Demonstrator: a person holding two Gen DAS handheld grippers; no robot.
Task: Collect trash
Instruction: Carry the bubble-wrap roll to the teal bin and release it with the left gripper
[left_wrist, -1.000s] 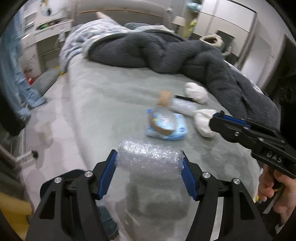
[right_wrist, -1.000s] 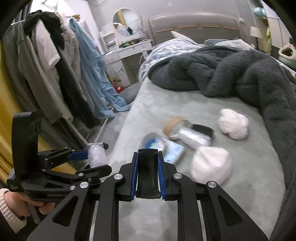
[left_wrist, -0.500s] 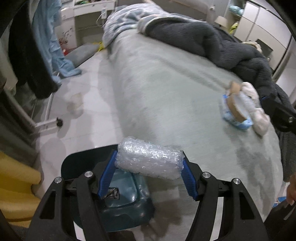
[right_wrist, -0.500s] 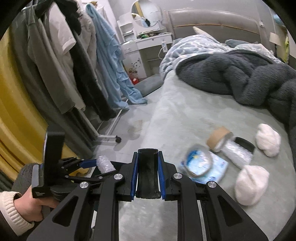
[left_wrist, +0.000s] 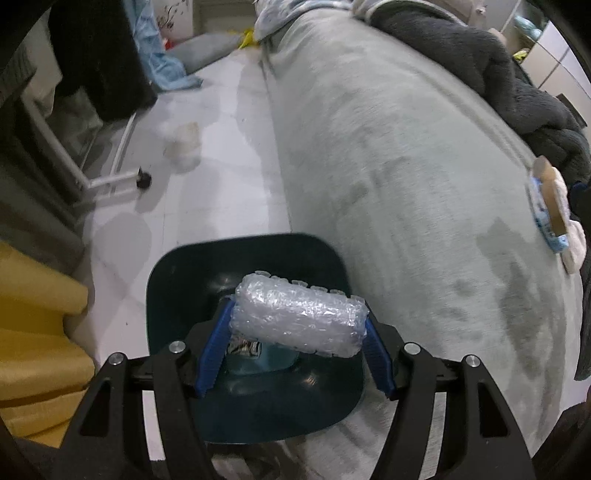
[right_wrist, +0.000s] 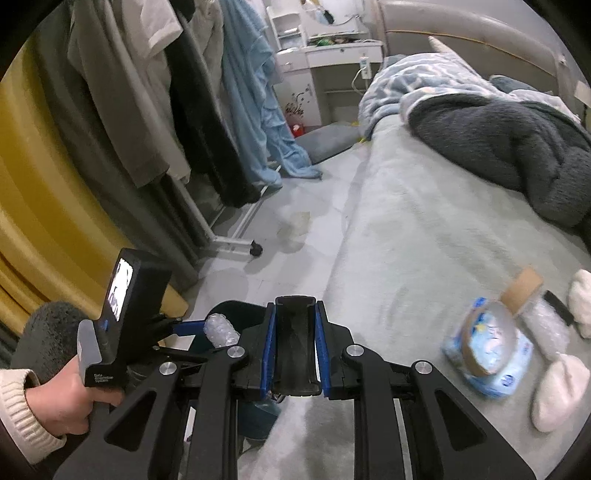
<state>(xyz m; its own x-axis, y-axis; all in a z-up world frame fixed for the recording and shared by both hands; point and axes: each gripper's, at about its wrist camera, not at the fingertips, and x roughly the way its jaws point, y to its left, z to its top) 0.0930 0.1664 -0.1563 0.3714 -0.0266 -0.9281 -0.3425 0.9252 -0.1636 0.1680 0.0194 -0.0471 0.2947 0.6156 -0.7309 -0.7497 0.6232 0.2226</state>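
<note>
Left gripper (left_wrist: 298, 325) grips bubble wrap (left_wrist: 301, 317); no legible writing.

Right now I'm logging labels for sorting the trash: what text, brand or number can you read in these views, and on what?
None reads clearly.
Left gripper handle: small embossed print, too small to read.
Blue tissue pack on the bed: printed design, blurred.
Printed wrapper inside the dark bin, behind the bubble wrap roll: illegible.

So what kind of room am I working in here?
A bedroom, by the look of it: a bed with a rumpled dark blanket, clothes hanging on a rack, and a white dressing table by the headboard.
</note>
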